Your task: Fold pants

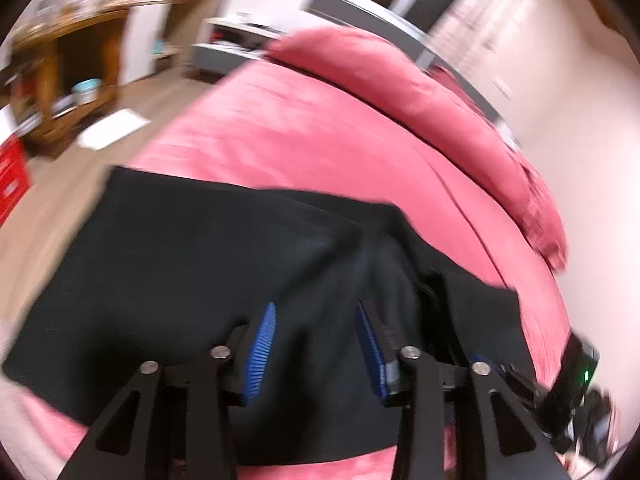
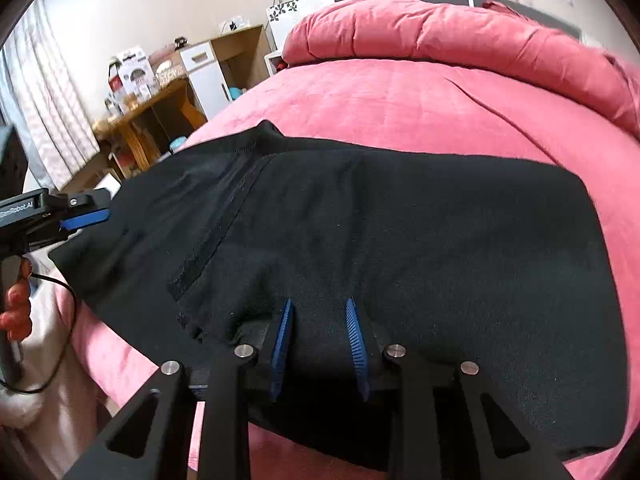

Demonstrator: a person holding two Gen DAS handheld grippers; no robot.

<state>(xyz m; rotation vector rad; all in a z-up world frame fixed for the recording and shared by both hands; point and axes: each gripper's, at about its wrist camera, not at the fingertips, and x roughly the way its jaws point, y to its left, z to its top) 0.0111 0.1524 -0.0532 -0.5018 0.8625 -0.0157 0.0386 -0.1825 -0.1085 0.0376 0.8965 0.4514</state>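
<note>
Black pants (image 1: 200, 260) (image 2: 400, 240) lie spread flat across a pink bed (image 1: 320, 128) (image 2: 400, 104), with a zip seam (image 2: 216, 232) showing near their left part. My left gripper (image 1: 317, 306) hovers over the cloth with its blue pads (image 1: 262, 348) wide apart and nothing pinched between them. In the right wrist view the left gripper (image 2: 107, 205) sits at the pants' left edge, held by a hand (image 2: 16, 304). My right gripper (image 2: 319, 302) stands over the near edge of the pants, its jaws a little apart, the cloth lying flat under them.
A rolled pink duvet (image 2: 440, 28) (image 1: 400, 80) lies along the bed's far end. Left of the bed stand a wooden shelf (image 2: 140, 120) (image 1: 60, 64) and a white cabinet (image 2: 204, 72). On the wooden floor (image 1: 60, 184) lie a white sheet (image 1: 112, 132) and a red box (image 1: 12, 176).
</note>
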